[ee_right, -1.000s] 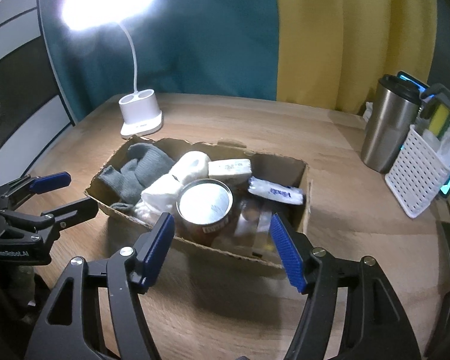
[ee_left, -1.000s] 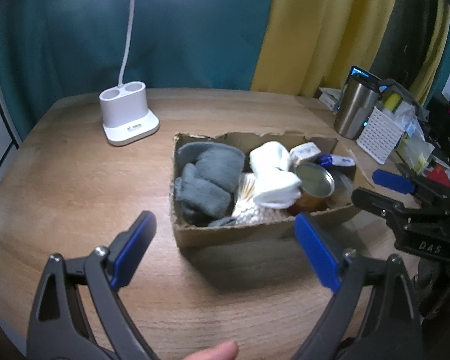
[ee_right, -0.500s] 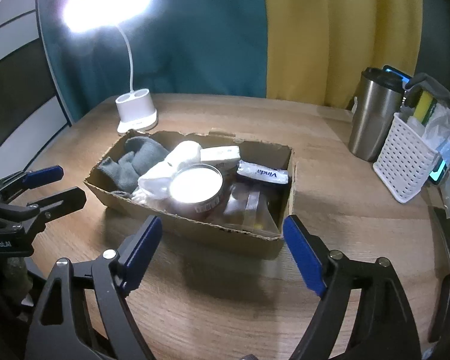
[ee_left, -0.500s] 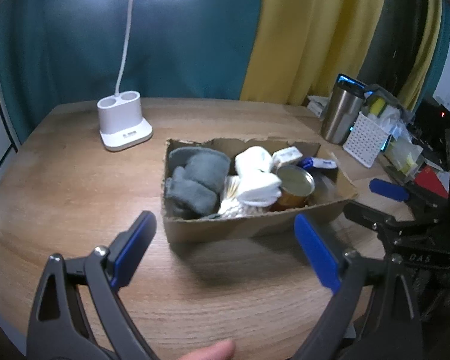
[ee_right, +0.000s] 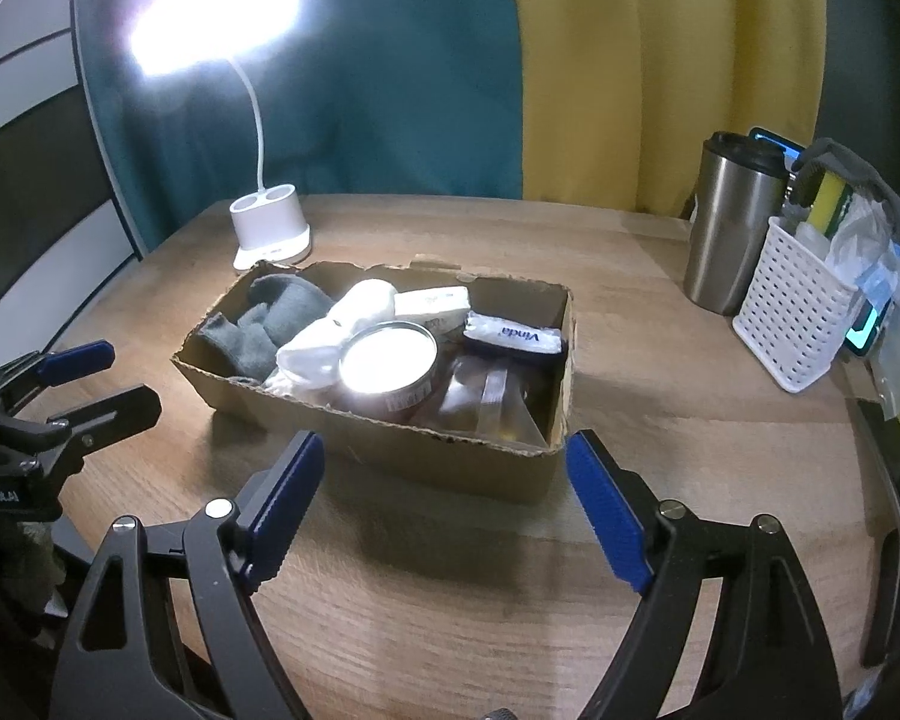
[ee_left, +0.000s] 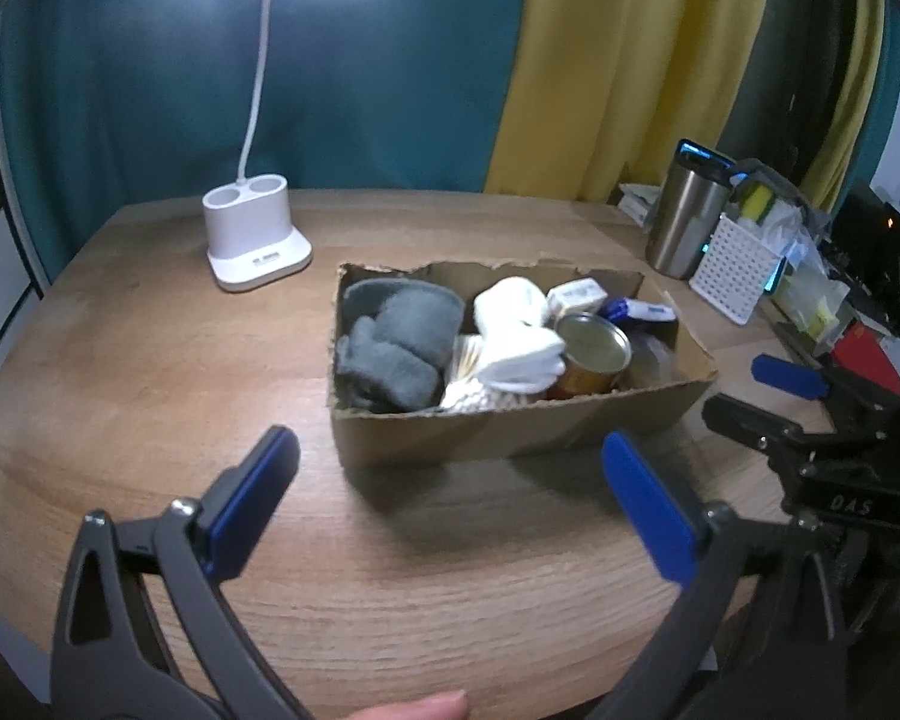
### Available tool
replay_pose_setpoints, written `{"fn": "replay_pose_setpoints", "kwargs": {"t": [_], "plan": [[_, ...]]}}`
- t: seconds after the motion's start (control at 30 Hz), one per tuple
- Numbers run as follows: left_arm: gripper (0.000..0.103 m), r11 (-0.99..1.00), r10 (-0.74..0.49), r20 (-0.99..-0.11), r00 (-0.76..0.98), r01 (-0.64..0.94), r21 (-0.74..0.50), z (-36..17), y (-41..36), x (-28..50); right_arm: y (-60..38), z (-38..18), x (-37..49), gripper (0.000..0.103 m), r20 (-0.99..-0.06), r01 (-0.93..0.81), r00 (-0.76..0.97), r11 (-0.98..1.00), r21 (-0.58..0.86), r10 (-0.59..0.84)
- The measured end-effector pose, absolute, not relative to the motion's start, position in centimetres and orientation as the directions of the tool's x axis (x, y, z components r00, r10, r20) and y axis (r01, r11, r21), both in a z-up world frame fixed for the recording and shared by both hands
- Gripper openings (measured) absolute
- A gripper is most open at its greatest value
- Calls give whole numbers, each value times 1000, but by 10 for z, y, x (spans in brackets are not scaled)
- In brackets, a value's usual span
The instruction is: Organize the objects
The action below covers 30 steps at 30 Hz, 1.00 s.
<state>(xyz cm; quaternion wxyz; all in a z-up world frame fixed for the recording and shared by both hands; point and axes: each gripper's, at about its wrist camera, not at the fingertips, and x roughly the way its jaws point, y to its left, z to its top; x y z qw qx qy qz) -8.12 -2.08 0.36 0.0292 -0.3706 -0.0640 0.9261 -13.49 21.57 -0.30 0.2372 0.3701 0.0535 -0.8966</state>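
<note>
A torn cardboard box (ee_left: 510, 432) sits on the wooden table (ee_left: 120, 360), at about 12 o'clock from both grippers and a little beyond their tips. In the left wrist view its long axis runs from 9 to 3 o'clock, with the long front wall facing the camera; in the right wrist view it lies slanted, from 10 toward 4 o'clock.

Inside, from the 9 o'clock end: grey socks (ee_left: 396, 348), a white sock bundle (ee_left: 516, 336) over cotton swabs (ee_left: 468, 396), a tin can (ee_left: 591, 351) standing upright with its lid up, a small white carton (ee_left: 576, 295) and a blue-and-white tissue pack (ee_right: 513, 336) toward the 3 o'clock end.

The left gripper (ee_left: 450, 498) has just been opening, and its jaws stand wide with nothing between them. The right gripper (ee_right: 444, 498) has opened within the last second too; its jaws are spread, holding nothing.

Bare tabletop lies at 6 o'clock of the box and broadly at 9 o'clock. At 11 o'clock stands a white desk lamp (ee_left: 255, 246). At 2 o'clock a steel tumbler (ee_right: 732, 228) and a white perforated basket (ee_right: 792, 312) crowd the table edge.
</note>
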Motion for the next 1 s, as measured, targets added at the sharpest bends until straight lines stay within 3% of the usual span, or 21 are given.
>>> {"fn": "replay_pose_setpoints", "kwargs": {"t": [1.0], "plan": [[103, -989, 121, -687, -717, -24, -149, 1, -22, -84, 213, -5, -134, 85, -695, 458, -615, -886, 68, -372]]}}
